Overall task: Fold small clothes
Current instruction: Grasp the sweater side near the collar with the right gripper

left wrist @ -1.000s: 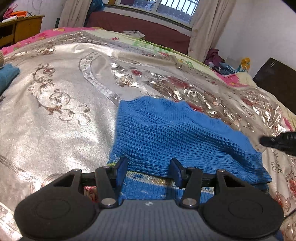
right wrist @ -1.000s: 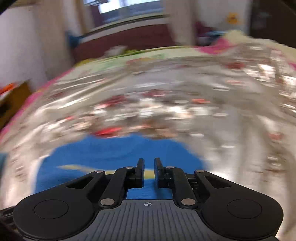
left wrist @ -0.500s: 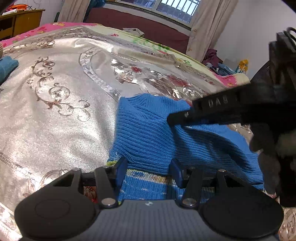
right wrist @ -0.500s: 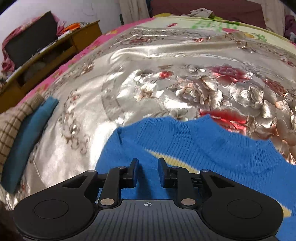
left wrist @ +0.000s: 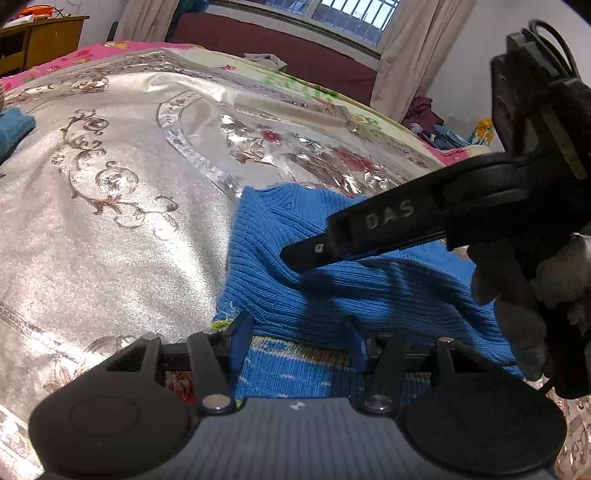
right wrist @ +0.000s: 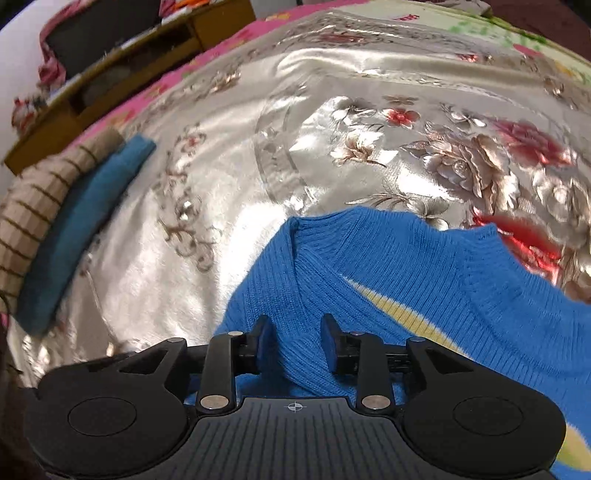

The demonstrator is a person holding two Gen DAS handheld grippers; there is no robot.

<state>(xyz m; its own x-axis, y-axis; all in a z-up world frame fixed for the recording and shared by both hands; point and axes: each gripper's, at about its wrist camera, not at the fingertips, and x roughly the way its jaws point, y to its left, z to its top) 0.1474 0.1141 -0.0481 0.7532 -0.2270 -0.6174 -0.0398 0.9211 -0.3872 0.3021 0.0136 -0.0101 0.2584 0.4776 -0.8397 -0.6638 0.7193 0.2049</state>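
At far left we see two folded pieces, striped one (right wrist: pixel 33 206) and teal one (right wrist: pixel 81 225), already stacked on the bed (right wrist: pixel 221 155), so part is done. In the middle, blue sweater (right wrist: pixel 424 280) lies half-folded; left gripper (left wrist: pixel 299 332) jaws are apart, gripping nothing, w/ the hem between them, and right gripper (right wrist: pixel 293 341) jaws are opening over a knit ridge, so approx. one or two folds remain.

shiny floral bedspread (right wrist: pixel 229 236), wooden cabinet (left wrist: pixel 40 40), barred window (left wrist: pixel 347 14) with pale curtains (left wrist: pixel 410 55).

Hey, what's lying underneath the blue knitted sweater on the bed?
The blue knitted sweater lies on a shiny silver floral bedspread, which shows all around it. Its folded top layer covers a patterned lower layer; anything beneath that is hidden.
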